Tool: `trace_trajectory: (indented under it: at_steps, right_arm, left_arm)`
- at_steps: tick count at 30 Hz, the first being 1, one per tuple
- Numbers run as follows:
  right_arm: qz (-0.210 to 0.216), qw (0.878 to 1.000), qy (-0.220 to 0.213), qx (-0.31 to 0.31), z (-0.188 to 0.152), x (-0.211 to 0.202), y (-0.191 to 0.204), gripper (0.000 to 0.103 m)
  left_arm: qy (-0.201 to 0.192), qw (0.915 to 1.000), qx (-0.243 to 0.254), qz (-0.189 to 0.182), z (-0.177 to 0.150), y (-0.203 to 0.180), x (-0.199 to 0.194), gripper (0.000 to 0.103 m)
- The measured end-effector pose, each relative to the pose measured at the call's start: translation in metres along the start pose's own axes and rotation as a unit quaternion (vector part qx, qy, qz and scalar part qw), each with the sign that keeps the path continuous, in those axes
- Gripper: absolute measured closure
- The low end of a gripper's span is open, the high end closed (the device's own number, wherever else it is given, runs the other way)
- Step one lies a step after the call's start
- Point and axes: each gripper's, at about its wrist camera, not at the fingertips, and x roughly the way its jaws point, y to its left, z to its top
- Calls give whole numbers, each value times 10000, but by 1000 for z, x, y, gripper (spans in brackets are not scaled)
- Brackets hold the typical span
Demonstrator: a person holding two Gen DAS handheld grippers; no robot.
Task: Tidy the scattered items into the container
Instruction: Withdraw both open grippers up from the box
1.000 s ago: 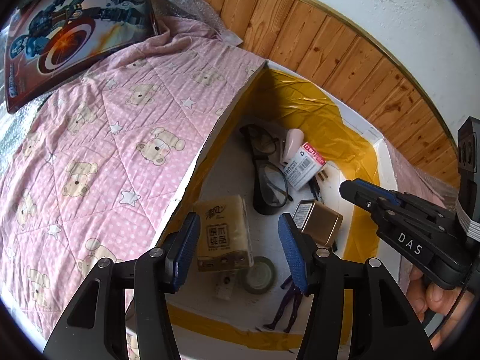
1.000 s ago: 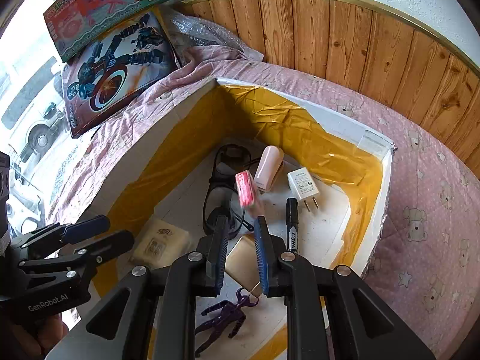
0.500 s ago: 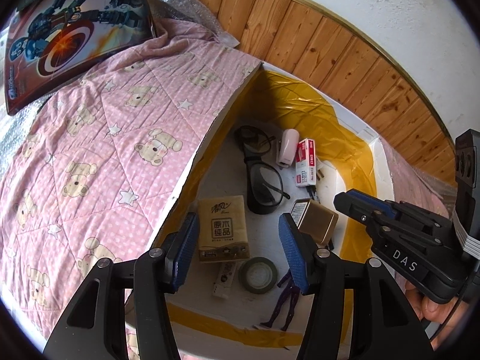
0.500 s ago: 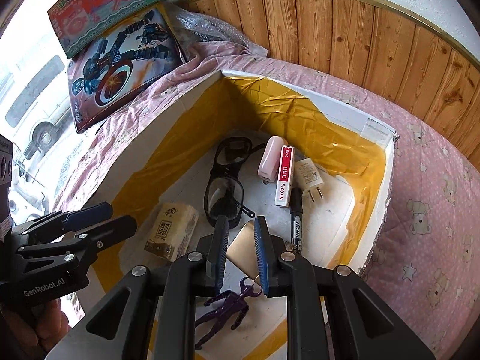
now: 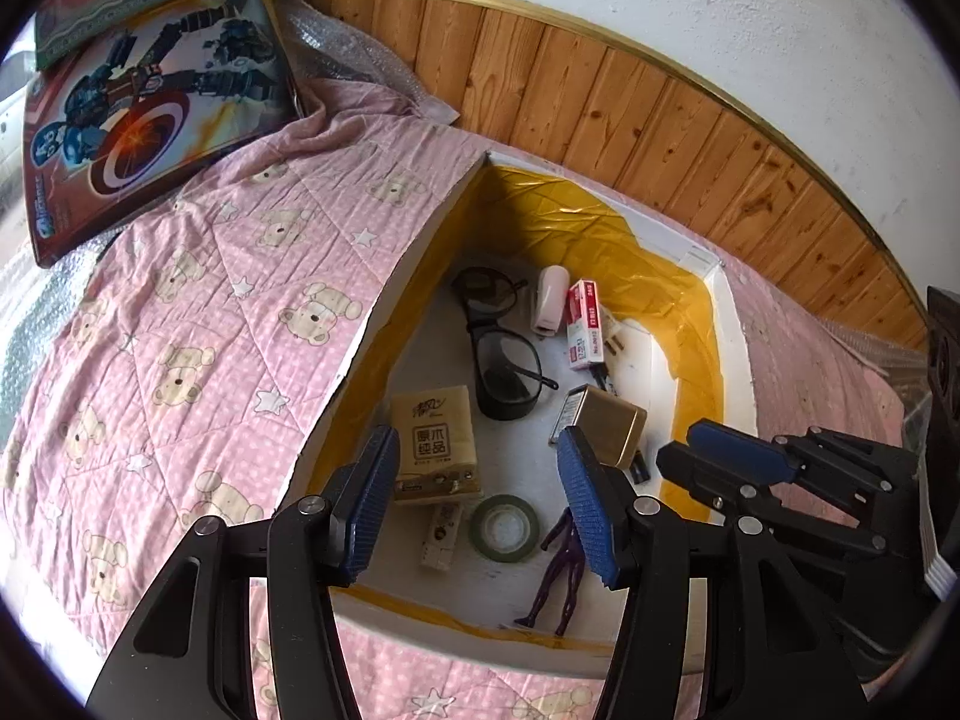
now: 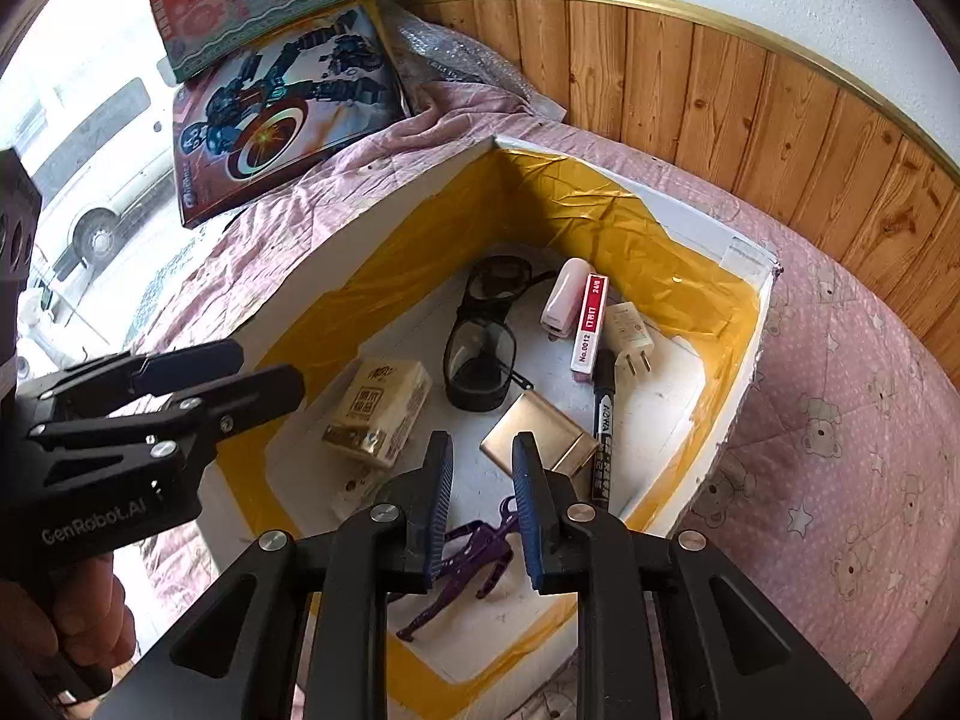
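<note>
Below opening right fingers [image 6: 480,498], staple box [image 6: 589,324] in container [image 6: 738,372]

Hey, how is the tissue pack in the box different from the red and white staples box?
The tissue pack is beige, soft and bulky; the staples box is red and white, slim and rigid. The tissue pack lies by the left wall near the tape roll; the staples box lies toward the far corner between the pink stapler and the white plug. Both lie flat on the container floor, clear of both tongs.
</note>
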Motion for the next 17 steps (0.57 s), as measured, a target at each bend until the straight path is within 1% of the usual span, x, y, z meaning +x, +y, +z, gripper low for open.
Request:
trace_trajectory:
  at_steps: [2,5,8,10,12,17]
  right_arm:
    - [-29,9999,1,-167,-9,-9,7,77]
    - [-72,9994,22,-328,-24,-21,13,76]
    - [-88,9991,21,-405,-37,-31,18,76]
    - [-80,9991,-15,-407,-45,-38,19,76]
    - [-81,9992,-58,-387,-52,-46,20,76]
    - [-165,9989,-111,-424,-64,-59,23,75]
  left_arm:
    - [-37,10000,81,2,-4,-5,-7,43]
    - [-69,9998,162,-2,-12,-12,-15,42]
    - [38,9998,154,-111,-20,-18,-19,41]
    - [61,9996,143,-229,-26,-22,-22,37]
    - [-67,9994,216,-247,-33,-27,-30,36]
    - [-385,9981,477,-40,-44,-40,-54,36]
